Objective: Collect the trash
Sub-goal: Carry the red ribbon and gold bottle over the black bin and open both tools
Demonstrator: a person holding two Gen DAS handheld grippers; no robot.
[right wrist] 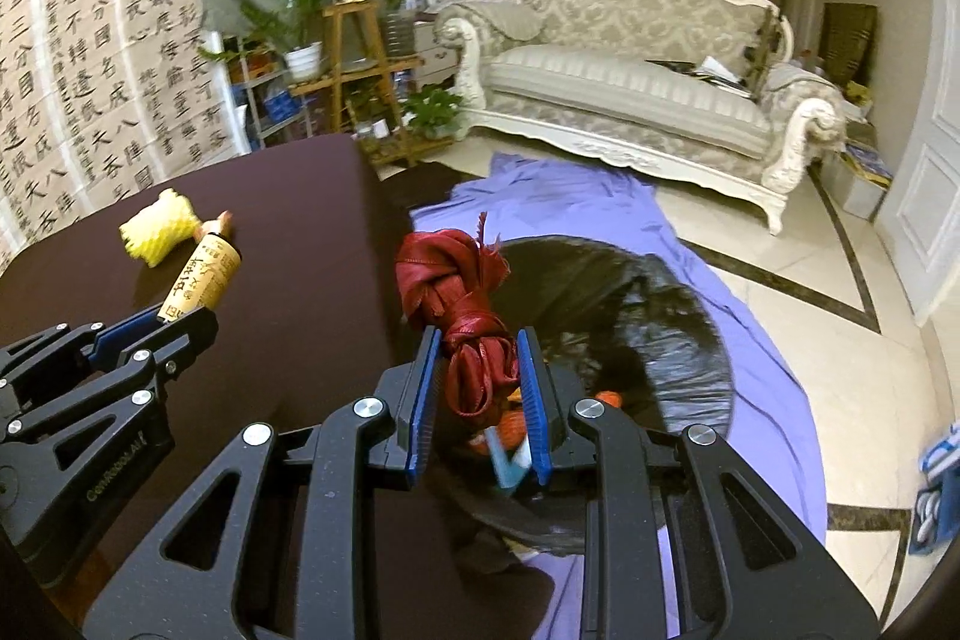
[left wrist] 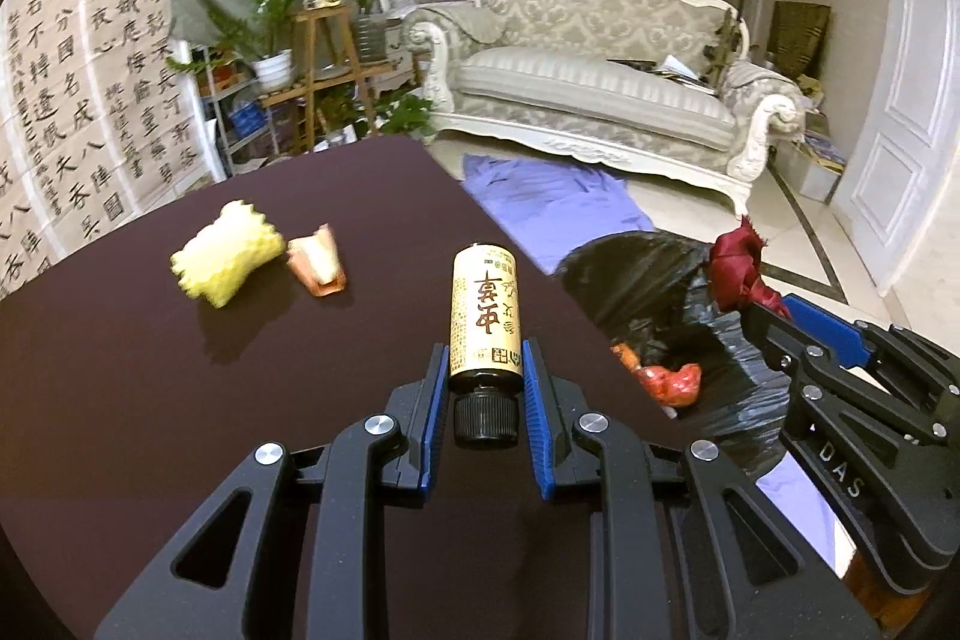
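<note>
My left gripper (left wrist: 485,355) is shut on a small tan bottle (left wrist: 483,313) with a black cap, held above the dark table (left wrist: 180,400). The same bottle (right wrist: 201,277) shows at the left of the right wrist view. My right gripper (right wrist: 480,340) is shut on a knotted dark-red ribbon (right wrist: 462,292), which hangs over the open black trash bag (right wrist: 648,316) beside the table. Red and orange scraps lie inside the bag (left wrist: 666,280). The ribbon (left wrist: 738,268) also appears at the right of the left wrist view. A yellow foam net (left wrist: 231,253) and a small pink wrapper (left wrist: 318,259) lie on the table.
A purple cloth (right wrist: 750,370) is spread on the tiled floor under the bag. A white ornate sofa (left wrist: 600,70) stands behind, with plant stands (left wrist: 318,58) and calligraphy sheets (left wrist: 78,88) on the left. The table's right edge runs next to the bag.
</note>
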